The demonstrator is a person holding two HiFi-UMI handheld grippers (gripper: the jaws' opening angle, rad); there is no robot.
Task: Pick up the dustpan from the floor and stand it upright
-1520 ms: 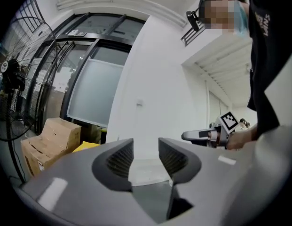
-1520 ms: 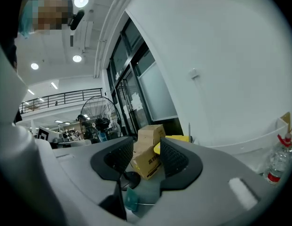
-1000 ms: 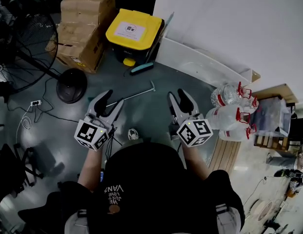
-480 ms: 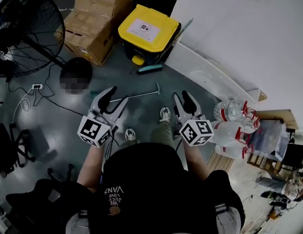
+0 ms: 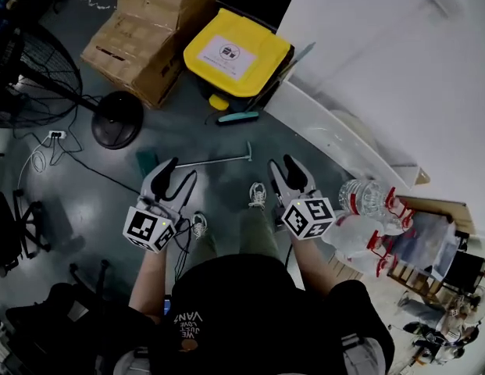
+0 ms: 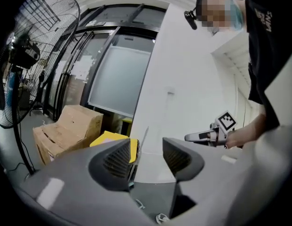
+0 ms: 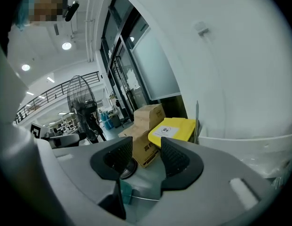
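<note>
**Dustpan flat on floor; both grippers open, nothing held**

The dustpan [image 5: 212, 161] is lying flat on the grey floor. Its teal pan is pointing toward the fan base [image 5: 117, 119] and its thin metal handle is running off to the right, ending in a short crossbar.

The left gripper [image 5: 176, 176] is hanging over the floor beside the pan end. Its jaws are standing apart with nothing between the pads; its own view is looking out at the wall and the boxes.

The right gripper [image 5: 284, 169] is hanging just short of the handle's crossbar end. Its jaws are also standing wide and holding nothing. In its own view the teal pan is showing low, under the left jaw. Neither gripper is touching the dustpan, as far as the views show.

The person's shoes [image 5: 258, 194] are standing between the two grippers.

Farther out:
- A small teal tool [image 5: 237, 117] is lying by the yellow-lidded bin [image 5: 237, 51].
- Cardboard boxes [image 5: 152, 22] are sitting stacked to the left of the bin.
- A power strip [image 5: 56, 134] with its cable is lying left of the fan base.
- Water bottles [image 5: 367, 201] with red caps are resting in a cluster at the right, near the white wall.
</note>
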